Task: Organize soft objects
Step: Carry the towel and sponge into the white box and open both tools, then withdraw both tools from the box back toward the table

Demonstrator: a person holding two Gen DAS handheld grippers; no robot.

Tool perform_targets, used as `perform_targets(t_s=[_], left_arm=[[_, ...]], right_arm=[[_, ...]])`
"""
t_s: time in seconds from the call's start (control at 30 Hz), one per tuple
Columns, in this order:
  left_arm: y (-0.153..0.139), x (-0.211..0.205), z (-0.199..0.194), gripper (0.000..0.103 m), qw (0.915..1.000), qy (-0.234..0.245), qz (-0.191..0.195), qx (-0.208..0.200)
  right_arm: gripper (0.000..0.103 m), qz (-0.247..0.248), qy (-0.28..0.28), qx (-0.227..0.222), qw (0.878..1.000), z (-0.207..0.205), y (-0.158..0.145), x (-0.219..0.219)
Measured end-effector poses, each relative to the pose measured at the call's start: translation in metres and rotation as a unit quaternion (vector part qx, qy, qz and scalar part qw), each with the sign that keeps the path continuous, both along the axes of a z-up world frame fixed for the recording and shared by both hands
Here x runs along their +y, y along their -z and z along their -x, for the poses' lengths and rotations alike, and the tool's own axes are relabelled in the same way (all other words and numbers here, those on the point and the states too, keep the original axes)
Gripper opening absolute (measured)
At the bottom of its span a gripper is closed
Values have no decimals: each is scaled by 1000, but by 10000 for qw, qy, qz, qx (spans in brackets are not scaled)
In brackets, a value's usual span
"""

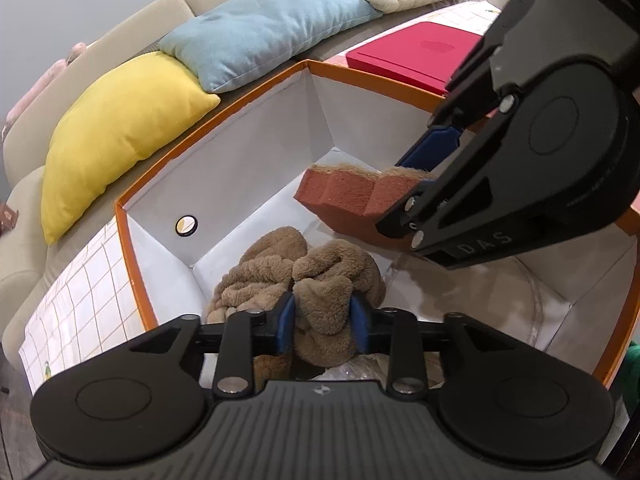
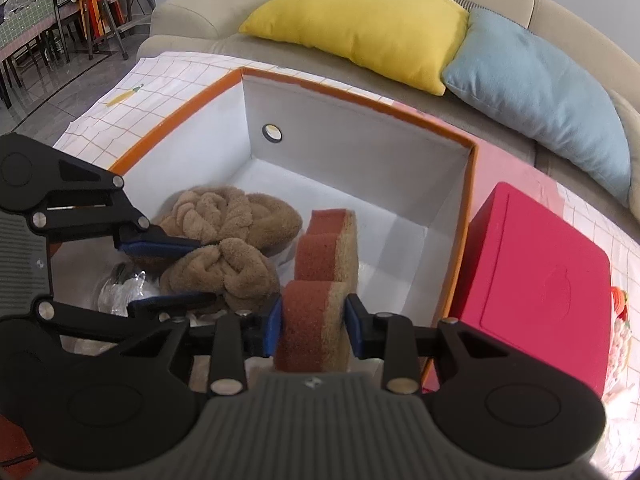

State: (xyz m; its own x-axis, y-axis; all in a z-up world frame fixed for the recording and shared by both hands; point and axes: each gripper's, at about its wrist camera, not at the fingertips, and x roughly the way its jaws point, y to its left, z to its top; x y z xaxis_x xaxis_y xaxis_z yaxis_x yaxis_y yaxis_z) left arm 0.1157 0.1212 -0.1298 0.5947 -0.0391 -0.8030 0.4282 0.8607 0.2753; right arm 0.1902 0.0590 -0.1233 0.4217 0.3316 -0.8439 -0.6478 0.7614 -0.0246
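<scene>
Orange-rimmed storage box (image 2: 472,184) with white inner walls is where both my grippers are working. My left gripper (image 1: 322,322) has its blue pads pinched onto a fold of the tan terry towel (image 1: 296,276), which lies bunched on the box floor near the end wall with the round grommet hole (image 1: 186,225). My right gripper (image 2: 314,326) is clamped on one end of a scrub sponge (image 2: 320,276), rust-red foam with a tan scouring face, held inside the box; the free end sticks out toward the far wall, just beside the towel, and I cannot tell if it touches the floor. In the left wrist view that sponge (image 1: 344,194) hangs tilted above the box floor, off the towel. Crumpled clear plastic (image 2: 120,288) sits on the box floor under the left gripper (image 2: 168,274). Red lidded box (image 2: 536,292) stands just outside the orange box's right wall, on the white grid-pattern cloth (image 2: 168,76). Behind, a yellow pillow (image 2: 360,24) and a light blue pillow (image 2: 536,92) lean on the beige sofa (image 2: 192,20).
</scene>
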Motion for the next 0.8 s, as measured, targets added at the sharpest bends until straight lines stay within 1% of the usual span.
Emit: perform_targets(t_s=[0.03,0.07,0.1,0.13,0.2,0.3,0.37,0.43,0.5,0.6,0.73,0.77,0.8], left_arm=[[-1,1,1,51,10000,-24,30,-23],[-3,3,2,53,10000,-40,63,-57],[-5,5,4,59,9999,-46,105,-100],[-8,6,7,64,9997,-42,161,-152],[-12,9,11,70,9993,-33,281,-249],[-20,11,21,70,9983,39,279,-519],[-26,11,35,70,9955,164,153,-924],[-34,13,53,69,9889,248,-19,-1467],[-40,20,69,68,9790,263,-216,-2009],[-43,40,84,68,9648,211,-571,-2560],[-35,74,92,68,9461,-124,-1109,-3041],[-31,83,93,68,9441,-181,-1198,-3065],[-26,91,92,68,9444,-204,-1278,-3022]], right_arm=[[37,-14,-1,-6,10000,0,0,-1],[38,-30,6,-9,10000,0,-1,-1],[42,-52,23,-4,10000,0,-2,-2],[47,-77,41,-2,10000,0,-4,-3],[52,-124,76,-45,9999,1,-7,-6],[53,-203,140,-144,9996,3,-14,-11],[53,-294,183,-229,9991,7,-20,-16],[58,-405,220,-311,9985,11,-26,-22],[59,-483,268,-379,9978,16,-31,-27],[59,-594,353,-440,9966,23,-40,-33],[59,-722,413,-534,9951,33,-50,-39],[59,-734,431,-557,9948,35,-52,-40],[59,-734,446,-577,9946,38,-54,-41]])
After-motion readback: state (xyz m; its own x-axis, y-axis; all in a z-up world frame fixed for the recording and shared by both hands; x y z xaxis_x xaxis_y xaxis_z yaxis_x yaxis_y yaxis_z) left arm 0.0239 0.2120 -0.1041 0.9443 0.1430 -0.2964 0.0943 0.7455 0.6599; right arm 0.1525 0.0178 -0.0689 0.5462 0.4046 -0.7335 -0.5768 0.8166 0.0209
